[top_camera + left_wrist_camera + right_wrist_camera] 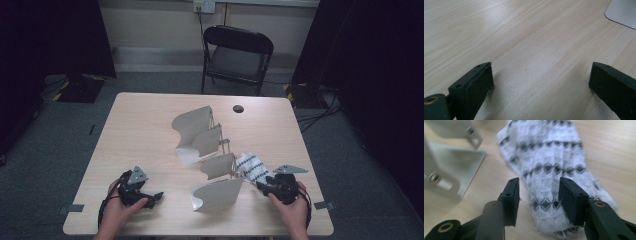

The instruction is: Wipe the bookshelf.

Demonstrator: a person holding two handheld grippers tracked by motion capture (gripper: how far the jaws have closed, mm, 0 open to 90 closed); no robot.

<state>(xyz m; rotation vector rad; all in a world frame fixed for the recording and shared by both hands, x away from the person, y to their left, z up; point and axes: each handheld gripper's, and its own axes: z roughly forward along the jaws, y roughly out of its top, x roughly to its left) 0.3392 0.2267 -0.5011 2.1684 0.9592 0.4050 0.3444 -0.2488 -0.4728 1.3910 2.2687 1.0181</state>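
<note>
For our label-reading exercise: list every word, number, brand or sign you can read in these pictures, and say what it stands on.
None can be read.
The black-and-white cloth carries only a woven diamond pattern, no letters.
The white curved metal rack, the table and the chair bear no legible marks.

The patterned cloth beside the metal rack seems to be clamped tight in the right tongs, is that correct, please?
Not quite: the right tongs stand open astride the patterned cloth, their pads clear of it, as the right gripper view shows. The cloth does lie beside the metal rack.
</note>
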